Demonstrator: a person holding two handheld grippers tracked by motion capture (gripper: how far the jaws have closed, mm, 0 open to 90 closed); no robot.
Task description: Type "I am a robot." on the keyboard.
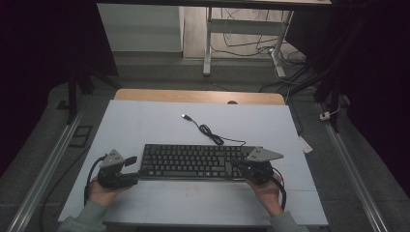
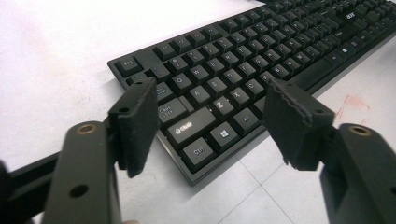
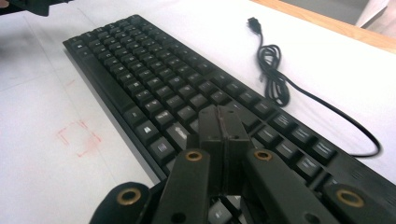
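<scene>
A black keyboard (image 1: 193,162) lies flat across the white table top, its cable (image 1: 210,133) curling away to a USB plug (image 1: 185,116) farther back. My left gripper (image 1: 132,169) is at the keyboard's left end. In the left gripper view it (image 2: 210,121) is open, and the corner keys of the keyboard (image 2: 243,60) show past the gap between the jaws. My right gripper (image 1: 235,163) is over the keyboard's right end. Seen from its own camera, the right gripper (image 3: 219,116) is shut with nothing between its jaws, above the keys of the keyboard (image 3: 154,79). I cannot tell whether it touches them. The cable (image 3: 275,84) lies to its right.
The white sheet (image 1: 159,203) covers the table, with a wooden strip (image 1: 193,95) bare at the far edge. A faint red square mark (image 3: 79,137) sits on the sheet in front of the keyboard. Desk legs and loose cables (image 1: 241,48) stand on the floor beyond.
</scene>
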